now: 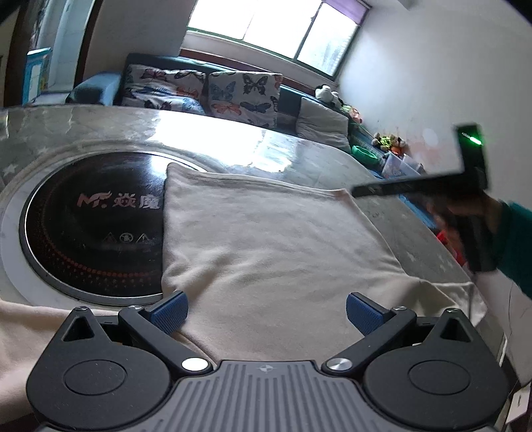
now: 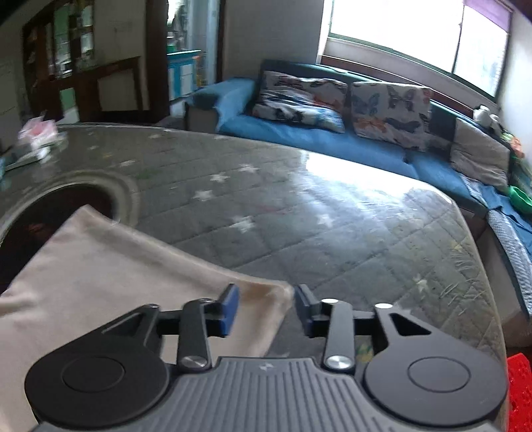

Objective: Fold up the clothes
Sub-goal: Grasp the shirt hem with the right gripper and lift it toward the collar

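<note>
Left gripper [image 1: 266, 310]: fingers spread wide, nothing between them, positioned above near edge of cream garment [image 1: 266, 239]. Garment lies flat on round table [image 1: 99, 133], folded into roughly rectangular panel; its left edge overlaps black induction cooktop [image 1: 93, 222] set into tabletop. More cream fabric trails off at lower left, under gripper body.

Right gripper [image 2: 267, 310]: fingers parted w/ moderate gap, holding nothing. Garment's far-right corner [image 2: 266, 292] sits between and just below blue pads [image 2: 230, 310]; contact w/ cloth cannot be confirmed. In left wrist view, right gripper appears blurred at right, above garment's right side, w/ green light on its housing.

Background: blue sofa [image 2: 299, 133] w/ butterfly-print cushions [image 2: 389, 109] beyond table, window [image 1: 276, 23] above.
</note>
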A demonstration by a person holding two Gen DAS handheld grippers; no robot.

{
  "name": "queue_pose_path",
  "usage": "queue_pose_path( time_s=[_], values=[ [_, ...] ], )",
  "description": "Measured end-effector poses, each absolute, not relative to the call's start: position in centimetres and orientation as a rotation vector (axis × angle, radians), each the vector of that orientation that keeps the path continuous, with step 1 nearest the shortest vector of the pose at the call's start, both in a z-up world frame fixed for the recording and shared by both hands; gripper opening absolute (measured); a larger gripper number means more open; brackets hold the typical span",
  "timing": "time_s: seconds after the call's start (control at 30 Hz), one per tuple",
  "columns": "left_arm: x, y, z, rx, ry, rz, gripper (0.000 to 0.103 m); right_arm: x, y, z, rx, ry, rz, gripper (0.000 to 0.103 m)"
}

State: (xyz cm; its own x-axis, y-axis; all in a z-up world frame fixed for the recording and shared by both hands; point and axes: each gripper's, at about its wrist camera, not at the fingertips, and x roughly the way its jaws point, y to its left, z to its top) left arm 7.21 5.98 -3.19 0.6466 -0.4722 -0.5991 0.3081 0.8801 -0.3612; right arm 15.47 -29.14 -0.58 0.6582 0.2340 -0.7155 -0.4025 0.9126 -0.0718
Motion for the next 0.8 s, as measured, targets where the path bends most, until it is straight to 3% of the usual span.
queue_pose_path(
  time_s=[0.13, 0.4, 0.63, 0.8],
  values=[
    [7.5, 6.2, -3.1, -0.254, 0.751, -0.441, 0.103, 11.6, -27.9, -0.4, -0.28, 0.779, 0.466, 0.055],
    [6.5, 4.8, -3.2, -0.129, 0.726, -0.427, 0.103, 3.4, -25.7, -0.8, -0.33, 0.785, 0.645, 0.061],
    [6.0, 3.6, -3.6, -0.037, 0.709, -0.409, 0.103, -3.8, -24.6, -2.1, -0.429, 0.768, 0.75, 0.079],
    [5.9, 3.0, -3.9, 0.004, 0.7, -0.391, 0.103, -5.8, -26.4, -2.7, -0.378, 0.796, 0.717, 0.082]
  ],
)
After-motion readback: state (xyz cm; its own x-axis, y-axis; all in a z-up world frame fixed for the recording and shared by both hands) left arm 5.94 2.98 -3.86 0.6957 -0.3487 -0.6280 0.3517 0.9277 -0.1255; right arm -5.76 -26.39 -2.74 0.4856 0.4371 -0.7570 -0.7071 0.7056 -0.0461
